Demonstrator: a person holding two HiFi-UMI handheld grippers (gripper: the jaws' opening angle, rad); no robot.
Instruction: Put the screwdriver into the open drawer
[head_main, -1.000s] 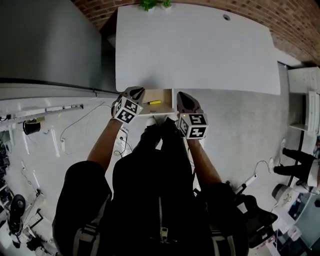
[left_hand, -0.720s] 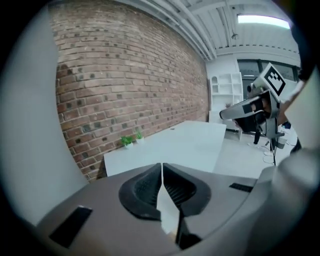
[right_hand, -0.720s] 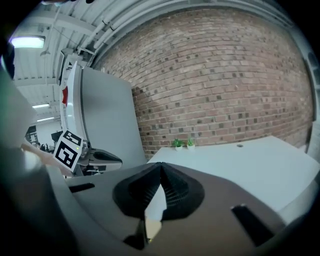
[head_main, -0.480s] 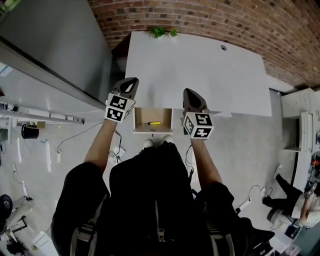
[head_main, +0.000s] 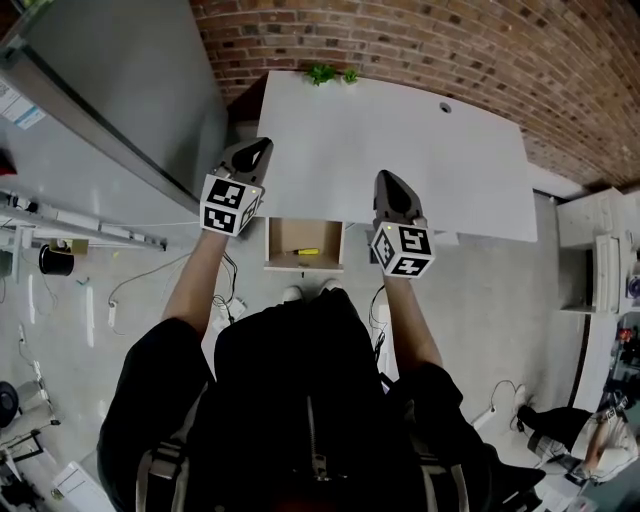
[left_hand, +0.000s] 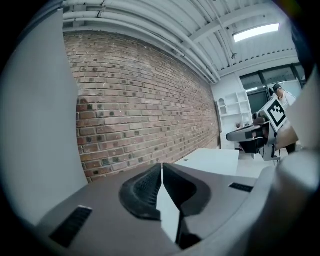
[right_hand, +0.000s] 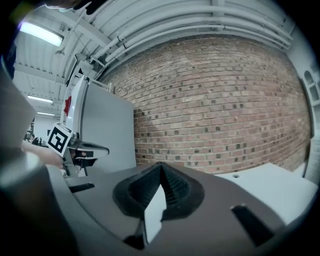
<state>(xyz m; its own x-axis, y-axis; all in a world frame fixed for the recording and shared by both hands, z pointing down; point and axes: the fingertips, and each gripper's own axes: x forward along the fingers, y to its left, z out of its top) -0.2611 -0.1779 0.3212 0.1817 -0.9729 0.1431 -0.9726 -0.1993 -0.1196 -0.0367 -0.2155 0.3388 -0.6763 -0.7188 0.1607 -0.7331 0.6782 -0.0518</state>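
Screwdriver (head_main: 308, 250): yellow, lying flat inside the open drawer (head_main: 303, 266), towards its middle and crosswise to the pull direction.
Drawer: pulled out from under the front edge of the white tabletop (head_main: 400, 150); I see nothing else in it.
Left gripper (head_main: 258, 150): pressed together with nothing between the jaws, up by the tabletop's left front corner, well apart from the drawer's contents.
Right gripper (head_main: 388, 182): likewise closed on nothing, above the tabletop's front edge, just right of the drawer.
Task status: judged complete as to placement, since the tool already rests within the drawer walls and neither gripper touches it.
Step in hand: clearing away and checking.
Handling note: I would hold both grippers high and to either side, so no jaw or marker cube knocks the drawer front.
Check: from the head view, confirm that neither end of the tool rides up on the rim.
Risk: a nudge to the drawer could roll the tool.
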